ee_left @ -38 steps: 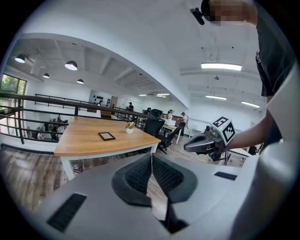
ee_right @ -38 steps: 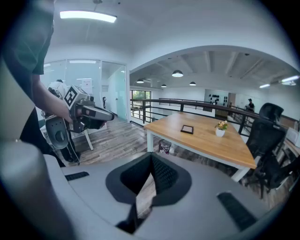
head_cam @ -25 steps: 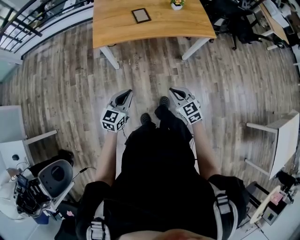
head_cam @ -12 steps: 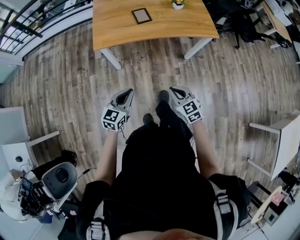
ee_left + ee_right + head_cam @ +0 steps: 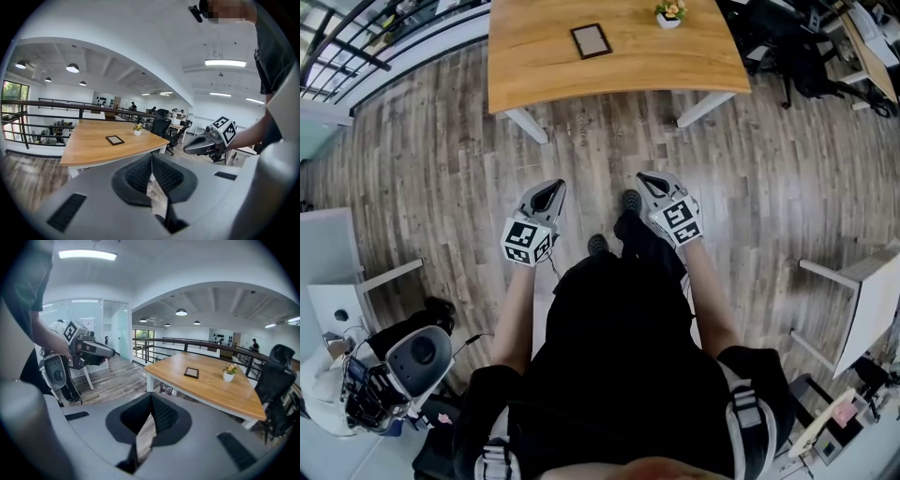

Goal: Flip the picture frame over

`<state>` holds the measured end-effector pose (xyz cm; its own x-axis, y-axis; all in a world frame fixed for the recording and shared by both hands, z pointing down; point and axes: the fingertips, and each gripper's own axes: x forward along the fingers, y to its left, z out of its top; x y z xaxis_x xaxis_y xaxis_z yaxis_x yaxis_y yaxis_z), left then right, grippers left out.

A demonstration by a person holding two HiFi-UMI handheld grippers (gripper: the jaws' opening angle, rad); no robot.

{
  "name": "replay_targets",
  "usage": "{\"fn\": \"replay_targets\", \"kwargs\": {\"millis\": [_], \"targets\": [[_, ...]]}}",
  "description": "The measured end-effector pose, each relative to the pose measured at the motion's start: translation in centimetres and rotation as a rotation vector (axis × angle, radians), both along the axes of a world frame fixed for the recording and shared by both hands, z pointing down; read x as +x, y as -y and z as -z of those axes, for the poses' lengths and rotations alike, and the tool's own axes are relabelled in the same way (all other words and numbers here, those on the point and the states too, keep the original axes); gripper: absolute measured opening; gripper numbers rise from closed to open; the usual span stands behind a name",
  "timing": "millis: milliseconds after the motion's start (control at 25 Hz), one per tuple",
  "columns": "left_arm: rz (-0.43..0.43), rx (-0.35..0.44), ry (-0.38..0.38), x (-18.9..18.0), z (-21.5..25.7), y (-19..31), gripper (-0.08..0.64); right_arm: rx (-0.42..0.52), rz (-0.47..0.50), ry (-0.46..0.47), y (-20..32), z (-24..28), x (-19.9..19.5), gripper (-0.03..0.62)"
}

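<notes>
Light wood table (image 5: 675,58) sits well ahead of both grippers, across a stretch of plank floor (image 5: 422,159). The picture frame (image 5: 591,40) lies flat on it: dark border, pale middle, a little left of a small potted plant (image 5: 668,13) as seen from the grippers. It's too small from here to tell which face is up.

The left gripper (image 5: 548,190) and right gripper (image 5: 649,180) are held low in front of the person, side by side and pointing toward the table. Each one's own view shows the jaws clenched together with nothing between them, so both are empty. The frame is straight out ahead in both views, nowhere near touching distance.

So I'd call this the approach step, and the flip hasn't started. I reckon the next move is to close the gap to the table edge, then open one gripper's jaws before reaching in. A thin frame lying flat is awkward to pinch. My guess is one jaw has to sneak under an edge, maybe with the other gripper bracing the far side so it doesn't skate off across the wood.
</notes>
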<state>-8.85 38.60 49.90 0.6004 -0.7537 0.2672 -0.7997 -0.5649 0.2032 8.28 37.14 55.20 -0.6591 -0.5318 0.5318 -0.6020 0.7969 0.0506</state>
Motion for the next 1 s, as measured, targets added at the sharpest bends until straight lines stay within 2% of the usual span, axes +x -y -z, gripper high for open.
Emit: {"fn": "replay_targets", "kwargs": {"millis": [240, 560, 840, 1000], "targets": [[0.042, -0.021, 0.001, 0.8, -0.4, 2.6, 0.022, -0.030, 0.054, -0.009, 2.8, -0.9, 0.1, 0.008], [0.078, -0.040, 0.017, 1.6, -0.5, 4.5, 0.023, -0.023, 0.104, -0.012, 6.7, -0.4, 0.7, 0.008], [0.117, -0.036, 0.030, 1.8, -0.2, 5.9, 0.023, -0.019, 0.128, 0.007, 8.5, -0.1, 1.1, 0.008], [0.141, -0.035, 0.032, 2.5, 0.1, 7.1, 0.021, -0.053, 0.154, 0.006, 8.9, -0.8, 1.6, 0.008]]}}
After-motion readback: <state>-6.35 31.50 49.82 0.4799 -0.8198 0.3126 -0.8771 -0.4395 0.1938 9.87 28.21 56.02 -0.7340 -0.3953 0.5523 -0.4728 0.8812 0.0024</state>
